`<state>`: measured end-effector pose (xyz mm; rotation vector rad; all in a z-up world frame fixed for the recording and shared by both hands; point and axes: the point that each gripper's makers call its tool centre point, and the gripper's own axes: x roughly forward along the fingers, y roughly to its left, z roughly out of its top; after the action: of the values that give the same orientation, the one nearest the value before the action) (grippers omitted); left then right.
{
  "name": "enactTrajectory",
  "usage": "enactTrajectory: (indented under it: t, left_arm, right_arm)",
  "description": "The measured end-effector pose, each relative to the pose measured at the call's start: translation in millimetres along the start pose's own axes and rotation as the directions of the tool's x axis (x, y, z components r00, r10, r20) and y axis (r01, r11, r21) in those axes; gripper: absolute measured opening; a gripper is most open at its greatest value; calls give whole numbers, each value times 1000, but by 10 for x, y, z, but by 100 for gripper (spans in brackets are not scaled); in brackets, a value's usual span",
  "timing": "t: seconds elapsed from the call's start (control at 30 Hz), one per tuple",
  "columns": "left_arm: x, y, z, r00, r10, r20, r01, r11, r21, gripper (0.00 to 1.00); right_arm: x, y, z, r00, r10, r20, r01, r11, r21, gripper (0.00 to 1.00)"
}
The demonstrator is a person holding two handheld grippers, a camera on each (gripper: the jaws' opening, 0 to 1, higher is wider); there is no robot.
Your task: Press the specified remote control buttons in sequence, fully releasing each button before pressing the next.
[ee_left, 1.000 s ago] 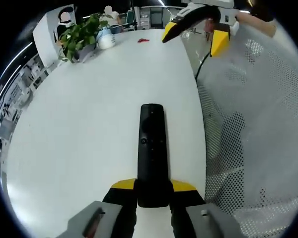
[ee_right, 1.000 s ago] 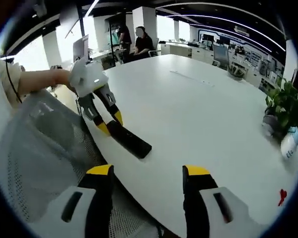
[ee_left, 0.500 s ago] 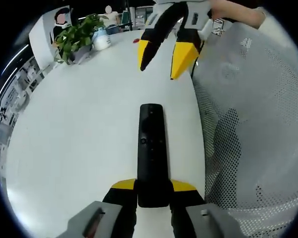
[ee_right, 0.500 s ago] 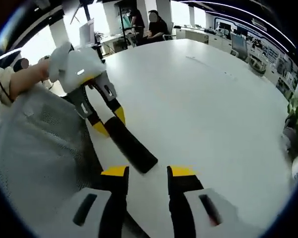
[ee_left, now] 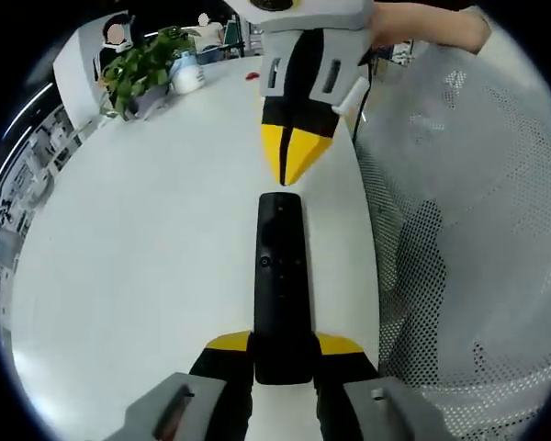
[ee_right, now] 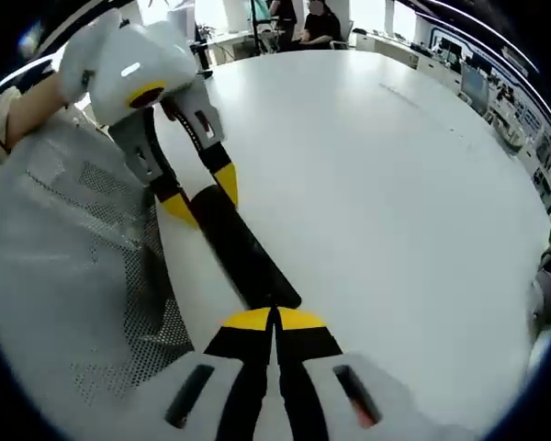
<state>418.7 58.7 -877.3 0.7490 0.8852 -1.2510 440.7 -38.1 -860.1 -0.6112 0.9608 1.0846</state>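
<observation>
A long black remote control lies on the white table close to its edge. My left gripper is shut on the remote's near end, one yellow tip on each side. My right gripper comes in from the top with its jaws shut on nothing, tips pointing down just off the remote's far end. In the right gripper view, the right gripper sits at the end of the remote, and the left gripper, held by a hand, clamps the other end. Whether the tips touch the remote is unclear.
A white mesh chair stands right against the table edge, also as the mesh chair in the right gripper view. A potted plant and a white jar stand at the table's far end. People sit at the far side.
The right gripper went from open to shut and moved in from beyond the table edge to the remote's far end. The left gripper and remote stayed put.
</observation>
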Motion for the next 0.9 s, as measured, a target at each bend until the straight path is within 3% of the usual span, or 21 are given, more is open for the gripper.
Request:
enactTrajectory:
  t: [0.27,0.5,0.63,0.73,0.8,0.9]
  left_arm:
    - [-1,-1,0,1000,-6,1,6,1000,-8,24]
    - [-3,-1,-4,1000,-10,3,10,1000,-7,24]
    - [-5,0,-4,1000,-11,4,11,1000,-8,24]
    - [-7,1,-4,1000,-12,4,12,1000,-7,24]
    - [-7,2,-4,1000,-12,4,12,1000,-7,24]
    - [-8,3,-3,1000,-12,5,12,1000,-7,24]
  right_arm:
    - [37,11,24,1000,-11,0,11,999,-48,0]
    - [89,18,-2,998,-21,-60,13,992,-125,0]
    - [98,8,-7,990,3,-142,-18,995,-102,0]
    - [109,8,-18,970,5,-243,-37,991,-126,0]
    - [116,12,-16,960,-4,-279,-39,989,-146,0]
    - [119,20,-15,958,-7,-285,-36,988,-148,0]
